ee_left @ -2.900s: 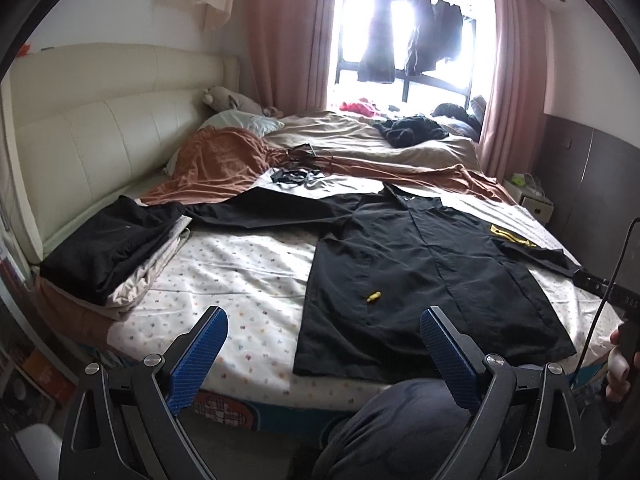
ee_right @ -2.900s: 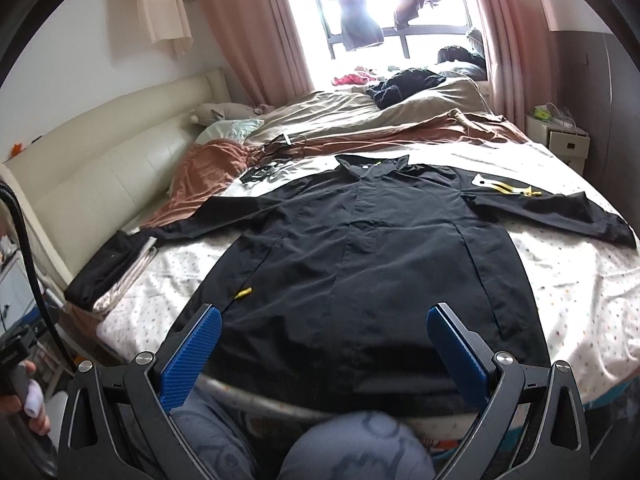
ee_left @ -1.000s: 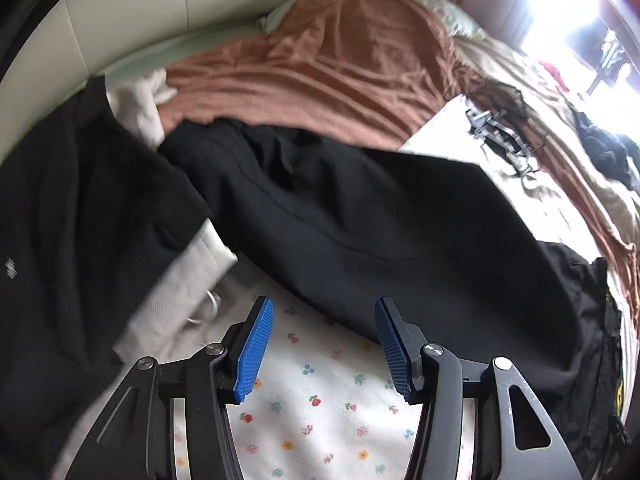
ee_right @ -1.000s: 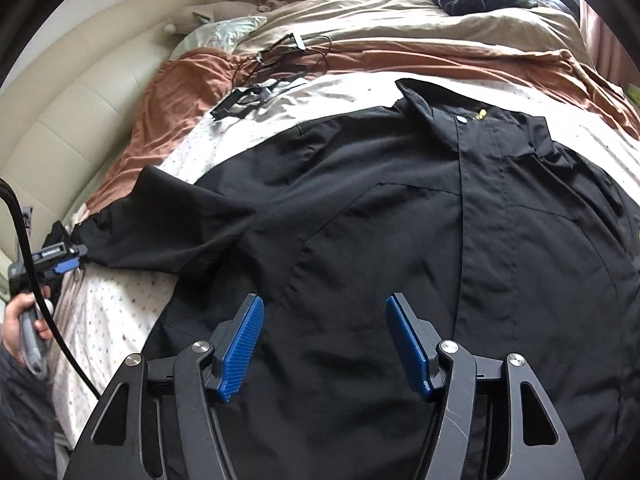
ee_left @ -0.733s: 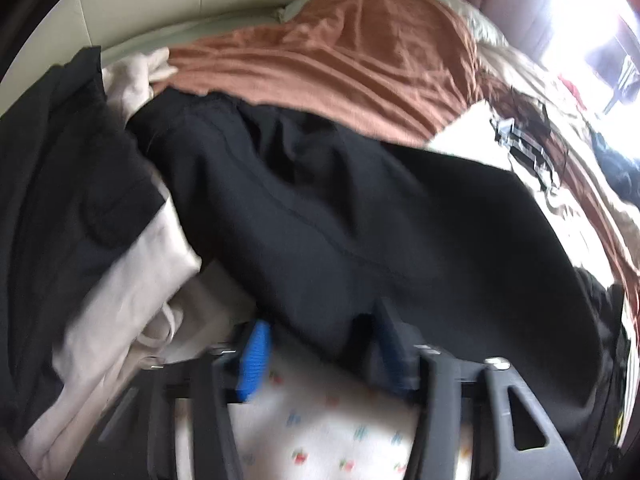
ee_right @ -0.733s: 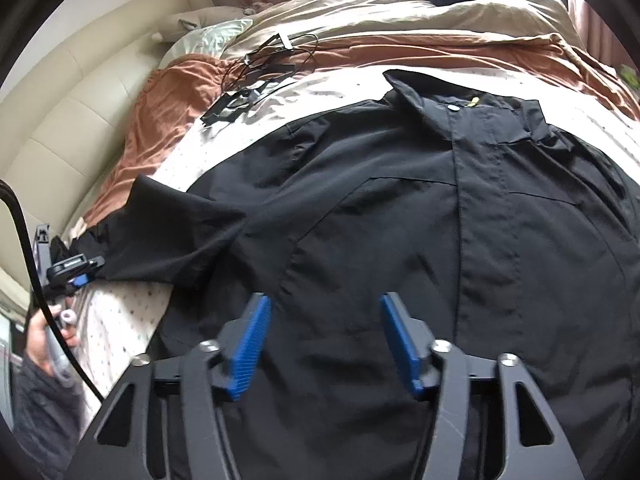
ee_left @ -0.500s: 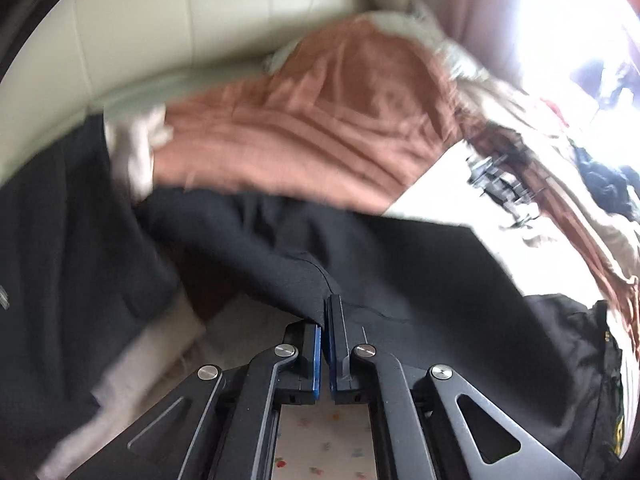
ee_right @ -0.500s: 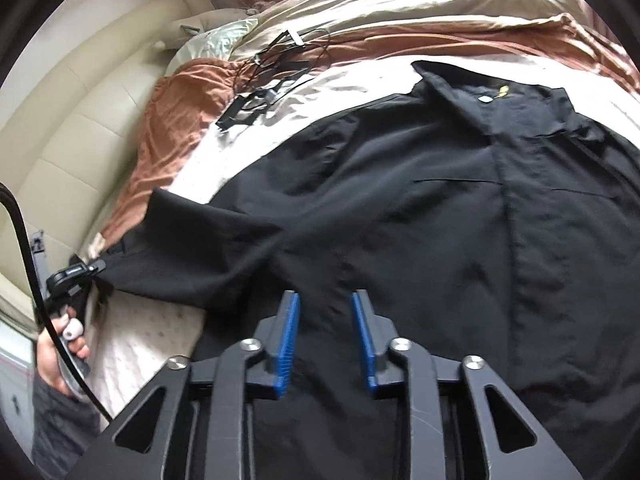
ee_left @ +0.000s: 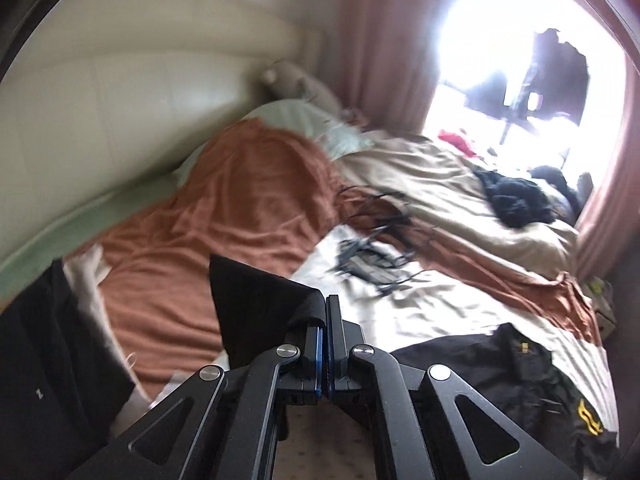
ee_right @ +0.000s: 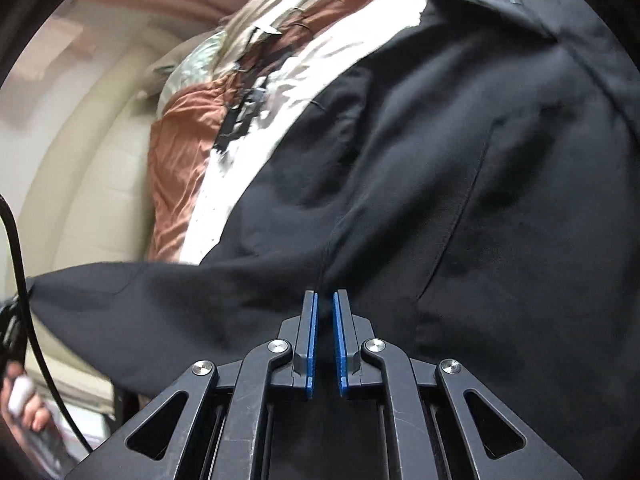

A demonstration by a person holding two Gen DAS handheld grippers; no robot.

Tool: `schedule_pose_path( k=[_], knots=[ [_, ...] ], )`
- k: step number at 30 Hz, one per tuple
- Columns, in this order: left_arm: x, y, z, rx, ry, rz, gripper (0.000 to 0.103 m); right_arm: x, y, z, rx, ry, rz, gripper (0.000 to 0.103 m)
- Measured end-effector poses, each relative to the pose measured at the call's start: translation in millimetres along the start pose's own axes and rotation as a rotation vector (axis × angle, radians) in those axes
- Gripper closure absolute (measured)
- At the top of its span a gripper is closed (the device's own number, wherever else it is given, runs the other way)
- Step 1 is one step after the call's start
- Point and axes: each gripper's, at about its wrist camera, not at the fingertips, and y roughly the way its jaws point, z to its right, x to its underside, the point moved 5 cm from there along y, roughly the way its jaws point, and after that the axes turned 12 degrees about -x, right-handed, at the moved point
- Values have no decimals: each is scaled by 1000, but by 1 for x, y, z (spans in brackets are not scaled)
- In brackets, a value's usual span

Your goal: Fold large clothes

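Observation:
A large black jacket lies spread on the bed. My left gripper is shut on the end of the jacket's sleeve and holds it lifted above the bed. My right gripper is shut on a pinch of jacket fabric near the armpit seam, with the cloth tented up at the fingertips. The lifted sleeve stretches away to the left in the right wrist view. The jacket's collar end shows at lower right in the left wrist view.
A rust-brown blanket and beige duvet cover the far bed. Black cables lie on the white sheet. A stack of folded dark and white clothes sits at left. A cream headboard runs along the left side.
Both grippers came down onto the jacket and closed. The left one took the sleeve end and lifted it; the right one pinched the fabric near the armpit seam.

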Motion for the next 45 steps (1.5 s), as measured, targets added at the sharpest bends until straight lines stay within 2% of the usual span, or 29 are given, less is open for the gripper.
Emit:
schedule_pose_path(
  k=[3,5,9,15,19,20,21,23,26,31,37,40,42,44,45],
  knots=[
    [-6,-17,30,48,47,27,102,1,11,8,-42,55,-14,94],
    [-9,-29,52,85,69,36,102,5,17,3,-65,42,-67,94],
    [-13,-50,88,156,107,56,102,4,4,3,-66,90,-113,94],
    [-7,-77,142,266,136,59,102,-6,-58,1,-38,112,-54,94],
    [2,-87,175,340,157,34,102,-8,-109,-8,11,58,-18,91],
    [4,-89,185,350,164,28,102,-6,-125,-11,25,34,-5,84],
    [5,-90,193,355,167,23,102,-5,-135,-12,31,16,6,72],
    [9,-94,209,375,170,10,102,0,-157,-13,57,-20,36,62],
    [17,-99,235,400,185,-9,102,6,-186,-9,112,-56,73,62],
    [35,-109,272,434,232,-31,102,20,-235,16,138,-1,135,62],
    [64,-109,319,485,275,-94,102,25,-302,57,136,154,267,62],
    [86,-100,339,490,301,-153,102,20,-330,76,153,208,333,62],
    [107,-89,352,486,315,-225,96,17,-343,86,159,230,370,62],
    [132,-76,361,516,325,-329,78,14,-348,94,170,252,385,62],
    [140,-71,364,525,327,-362,56,12,-349,96,169,257,385,62]
  ],
)
